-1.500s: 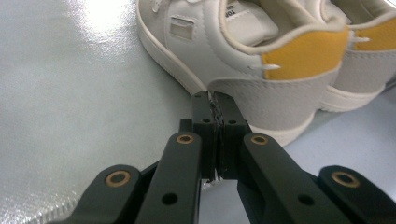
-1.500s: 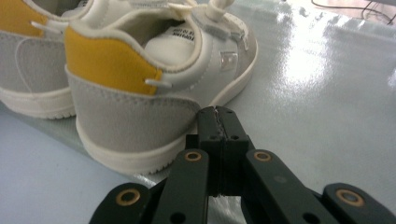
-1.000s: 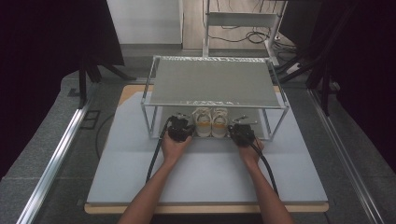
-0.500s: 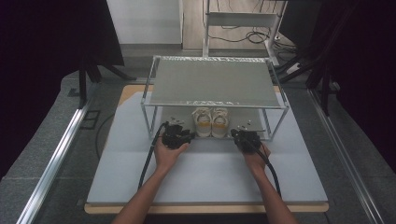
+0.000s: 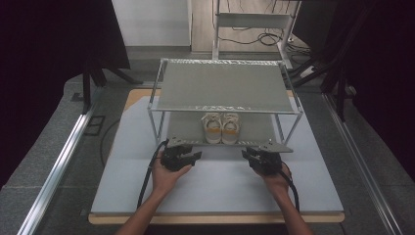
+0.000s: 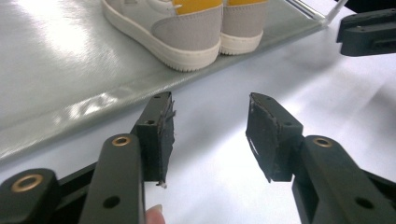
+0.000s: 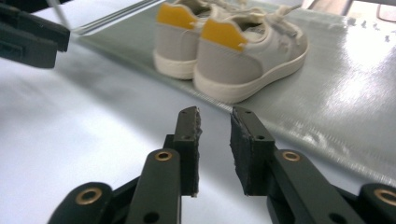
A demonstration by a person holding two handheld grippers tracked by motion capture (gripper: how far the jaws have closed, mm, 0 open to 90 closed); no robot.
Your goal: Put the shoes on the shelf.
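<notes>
Right gripper (image 7: 215, 135) fingers just opening, nothing between; shoes (image 7: 233, 51) ahead on shelf (image 7: 355, 107).

Both forearms reach in from the near edge. The left gripper (image 5: 180, 155) sits left of centre, its jaws just opening, fingers (image 6: 161, 135) well apart and empty. The right gripper (image 5: 263, 157), at right, has just been opening too, with a narrower empty gap.

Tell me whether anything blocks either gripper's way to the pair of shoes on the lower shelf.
Nothing visible does. Only bare table and the shelf's front edge lie between the shoes and the left gripper or right gripper; both have empty jaws.
</notes>
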